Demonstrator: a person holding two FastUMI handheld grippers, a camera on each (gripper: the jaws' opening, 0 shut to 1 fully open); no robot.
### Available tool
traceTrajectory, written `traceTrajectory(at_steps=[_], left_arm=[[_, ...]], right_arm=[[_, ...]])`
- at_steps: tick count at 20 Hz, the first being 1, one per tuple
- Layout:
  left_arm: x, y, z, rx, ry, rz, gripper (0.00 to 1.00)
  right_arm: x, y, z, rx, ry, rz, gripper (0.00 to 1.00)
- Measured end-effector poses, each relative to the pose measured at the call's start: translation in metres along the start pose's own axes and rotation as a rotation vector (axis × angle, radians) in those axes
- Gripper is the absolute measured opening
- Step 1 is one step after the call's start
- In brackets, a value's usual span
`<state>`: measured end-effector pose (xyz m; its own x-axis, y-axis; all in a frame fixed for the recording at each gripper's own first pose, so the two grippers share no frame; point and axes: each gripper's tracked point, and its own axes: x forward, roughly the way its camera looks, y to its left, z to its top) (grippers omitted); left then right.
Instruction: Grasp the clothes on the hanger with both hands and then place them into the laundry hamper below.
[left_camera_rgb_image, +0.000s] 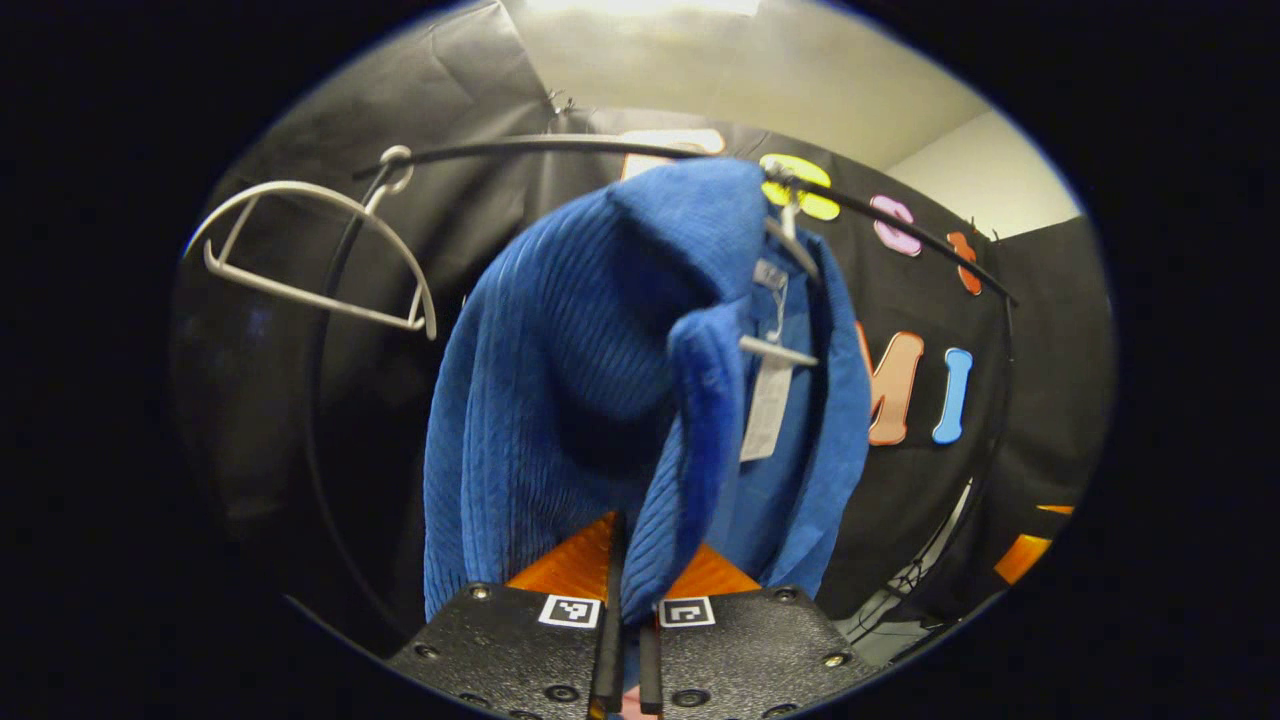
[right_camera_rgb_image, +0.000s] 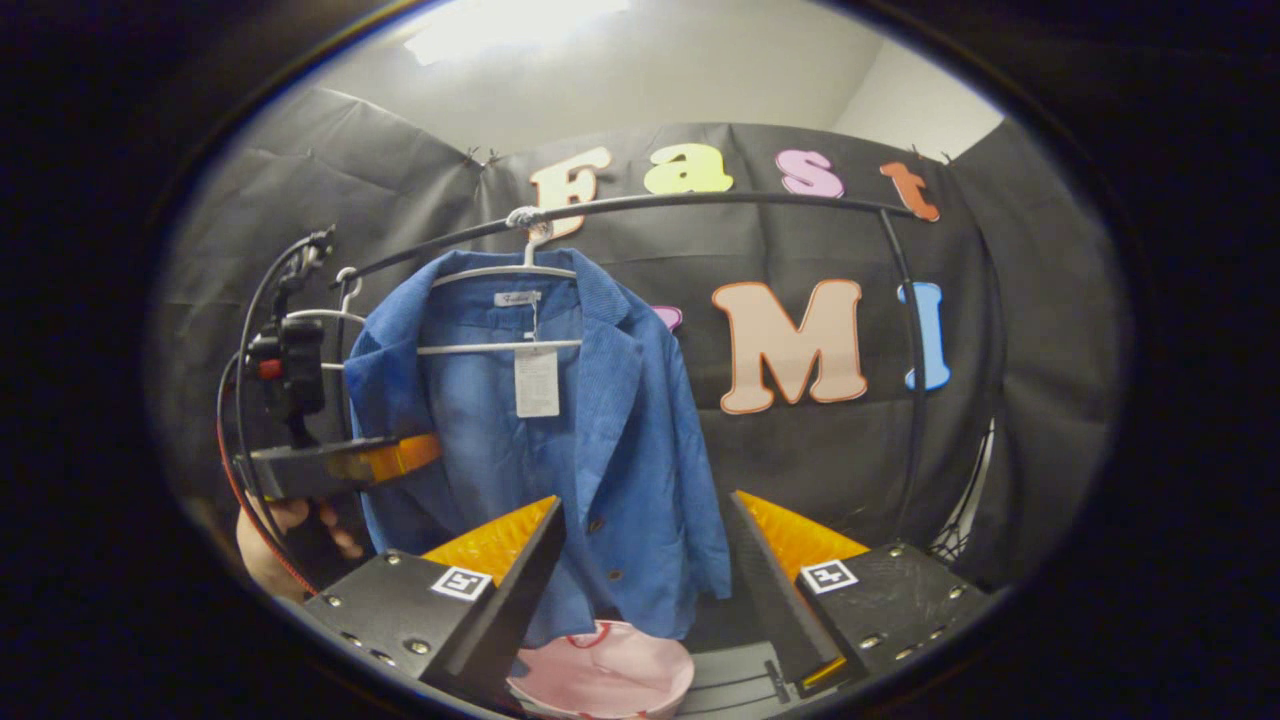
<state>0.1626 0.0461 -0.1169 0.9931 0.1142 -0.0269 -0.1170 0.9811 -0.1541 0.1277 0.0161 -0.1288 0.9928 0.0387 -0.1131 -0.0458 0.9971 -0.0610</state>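
While the blue jacket (right_camera_rgb_image: 560, 440) hangs from a white hanger (right_camera_rgb_image: 505, 272) on the curved black rail (right_camera_rgb_image: 700, 203), a pink laundry hamper (right_camera_rgb_image: 600, 680) sits directly beneath its hem, seen at the bottom of the right gripper view between the fingers; what shows of its inside looks pale and bare, though most of it is cut off by the edge. A small label (right_camera_rgb_image: 517, 298) is sewn at the jacket's collar and a white paper tag (right_camera_rgb_image: 537, 381) dangles below it across the hanger's crossbar; the writing on both is too small to read. In the left gripper view the left gripper (left_camera_rgb_image: 625, 640) has its two fingers drawn together on a fold of the jacket's ribbed blue cloth, which rises from between them toward the rail. From the right gripper view that same gripper reaches in at the jacket's left edge, held by a hand (right_camera_rgb_image: 285, 545) with a red cable looping past it. The right gripper (right_camera_rgb_image: 645, 560) stands with its fingers wide apart, short of the jacket's lower front and not touching it. A second, bare hanger (left_camera_rgb_image: 315, 255) hangs on the rail just beside the jacket, on its left in the left gripper view. Behind everything hangs the black cloth wall, with a pale ceiling above.
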Motion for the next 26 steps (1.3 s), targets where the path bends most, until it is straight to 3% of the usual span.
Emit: traceTrajectory(at_steps=[2,3,4,5,9,11,12,13,17,20,23,25,26], left_arm=[[0.008,0.002,-0.003,0.043,0.021,-0.010,0.07],[0.011,-0.003,-0.004,0.059,0.022,-0.030,0.00],[0.011,-0.004,-0.002,0.069,0.017,-0.043,0.07],[0.008,-0.007,-0.004,0.071,0.030,-0.067,0.00],[-0.015,-0.021,0.012,0.127,0.015,-0.174,0.02],[-0.032,-0.029,0.019,0.109,0.023,-0.244,0.02],[-0.039,-0.028,0.026,0.102,0.010,-0.254,0.01],[-0.047,-0.025,0.032,0.106,-0.006,-0.261,0.02],[-0.073,-0.024,0.037,0.052,0.012,-0.324,0.03],[-0.092,-0.017,0.049,0.012,0.023,-0.367,0.03],[-0.112,-0.012,0.068,0.021,-0.009,-0.405,0.02],[-0.118,-0.010,0.070,0.007,0.015,-0.436,0.02],[-0.119,-0.007,0.069,0.010,0.026,-0.447,0.02]], right_arm=[[0.021,0.003,-0.004,0.011,0.012,-0.001,1.00],[0.032,0.004,-0.006,0.013,0.022,-0.002,1.00],[0.043,0.007,-0.009,0.017,0.033,0.001,0.96],[0.053,0.011,-0.010,0.020,0.039,0.011,0.93],[0.095,0.021,-0.010,0.011,0.040,0.017,0.93],[0.113,0.026,-0.008,0.036,0.037,0.027,0.97],[0.122,0.029,-0.009,0.055,0.035,0.035,0.93],[0.128,0.032,-0.010,0.076,0.037,0.034,0.96],[0.150,0.040,-0.016,0.121,0.030,0.015,0.96],[0.171,0.055,-0.028,0.117,0.070,0.037,1.00],[0.189,0.048,-0.010,0.091,0.032,-0.001,0.96],[0.200,0.037,-0.007,0.033,0.031,-0.041,1.00],[0.202,0.030,-0.008,0.004,0.031,-0.074,0.76]])
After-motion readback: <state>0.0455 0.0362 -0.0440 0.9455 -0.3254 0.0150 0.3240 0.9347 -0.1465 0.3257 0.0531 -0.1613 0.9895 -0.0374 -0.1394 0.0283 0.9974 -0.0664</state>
